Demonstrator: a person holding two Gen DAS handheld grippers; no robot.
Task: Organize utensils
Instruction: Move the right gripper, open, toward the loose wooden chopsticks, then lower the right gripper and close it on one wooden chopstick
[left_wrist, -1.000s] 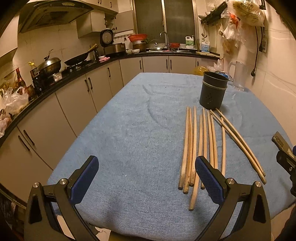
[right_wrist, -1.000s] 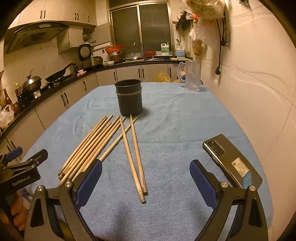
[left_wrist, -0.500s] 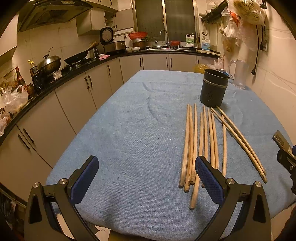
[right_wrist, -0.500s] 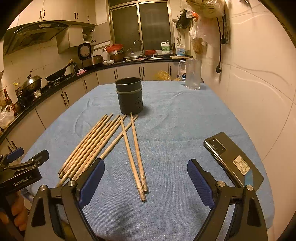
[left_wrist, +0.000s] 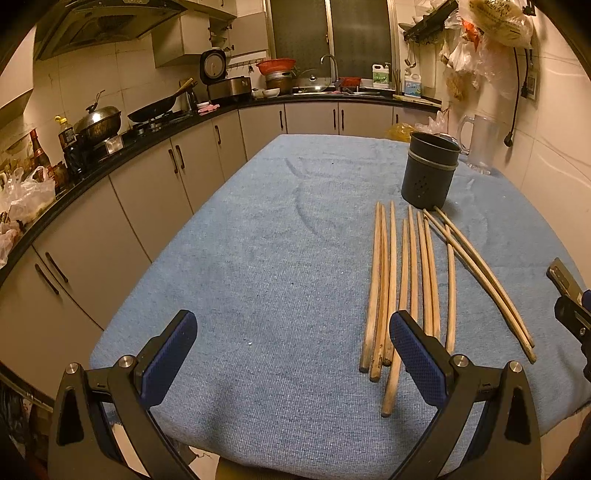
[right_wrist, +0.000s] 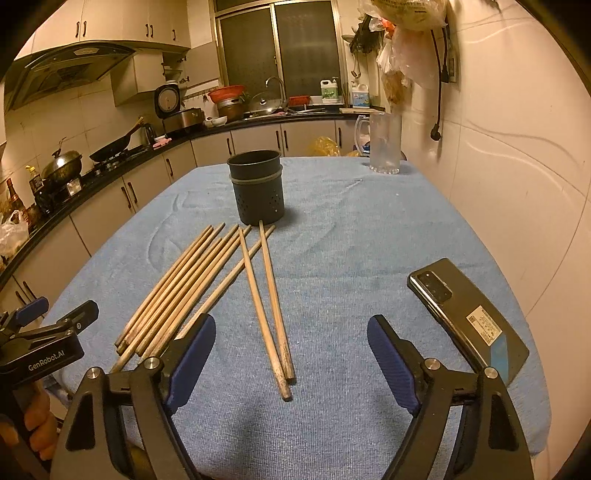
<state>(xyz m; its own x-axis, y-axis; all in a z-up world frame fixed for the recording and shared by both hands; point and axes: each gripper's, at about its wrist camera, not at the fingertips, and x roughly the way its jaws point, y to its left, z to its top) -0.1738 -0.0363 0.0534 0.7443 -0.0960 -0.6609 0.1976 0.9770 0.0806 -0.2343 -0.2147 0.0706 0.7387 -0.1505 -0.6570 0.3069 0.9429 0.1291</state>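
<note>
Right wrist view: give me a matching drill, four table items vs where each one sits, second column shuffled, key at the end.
Items:
1. dark holder
2. phone
3. clear jug
4. bundle of chopsticks

Places:
A. far end of the table, by the wall
B. lying flat on the cloth, left of the crossed pair
C. upright mid-table, just beyond the chopstick tips
D. face down near the right edge

Pairs: 1-C, 2-D, 3-A, 4-B
</note>
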